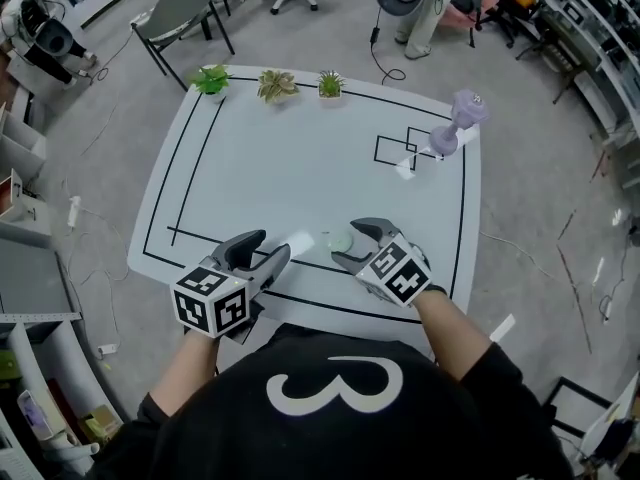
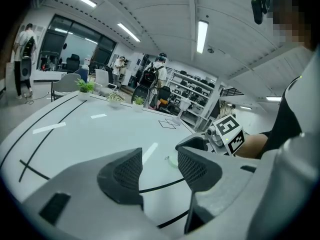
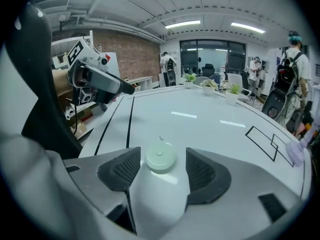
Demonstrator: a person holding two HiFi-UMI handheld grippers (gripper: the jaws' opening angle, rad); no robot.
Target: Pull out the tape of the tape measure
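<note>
A small round pale-green tape measure lies flat on the white table, near its front edge. My right gripper is open, one jaw on each side of the tape measure, with a gap at both sides. In the right gripper view the tape measure sits between the pads, its small tab pointing away from me. My left gripper is open and empty, just left of it. In the left gripper view the tape measure shows beyond the jaws, beside the right gripper.
Three small potted plants stand along the table's far edge. A purple dumbbell stands at the far right, beside a black square outline. Black lines border the table. A chair and people stand beyond it.
</note>
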